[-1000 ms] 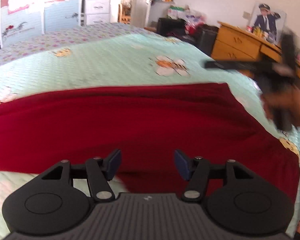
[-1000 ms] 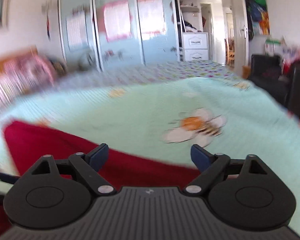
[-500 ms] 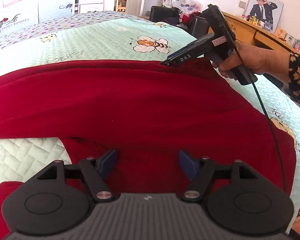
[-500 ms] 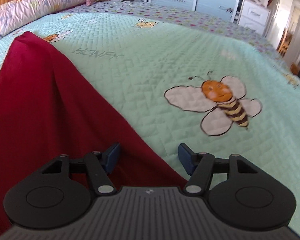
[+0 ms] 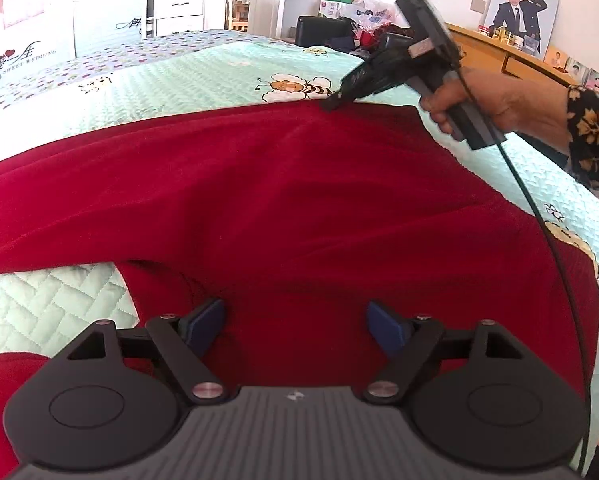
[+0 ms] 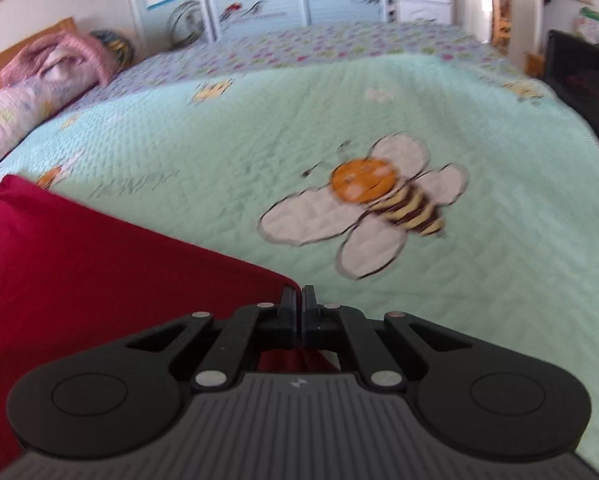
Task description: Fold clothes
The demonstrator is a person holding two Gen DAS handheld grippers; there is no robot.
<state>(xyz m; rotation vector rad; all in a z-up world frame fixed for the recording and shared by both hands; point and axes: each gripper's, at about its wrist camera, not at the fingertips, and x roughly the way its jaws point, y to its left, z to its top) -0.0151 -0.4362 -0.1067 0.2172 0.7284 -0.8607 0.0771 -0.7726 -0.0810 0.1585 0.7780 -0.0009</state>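
Dark red knit garment (image 5: 299,200) spread across a mint-green quilted bedspread (image 6: 259,132) printed with bees.
The right gripper (image 6: 299,300) pinches the garment's far edge, fingers closed on it; the left gripper (image 5: 295,326) hovers over its near part, fingers spread wide.

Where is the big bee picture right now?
In the right wrist view the bee is on the green bedspread, just ahead-right of the red garment.
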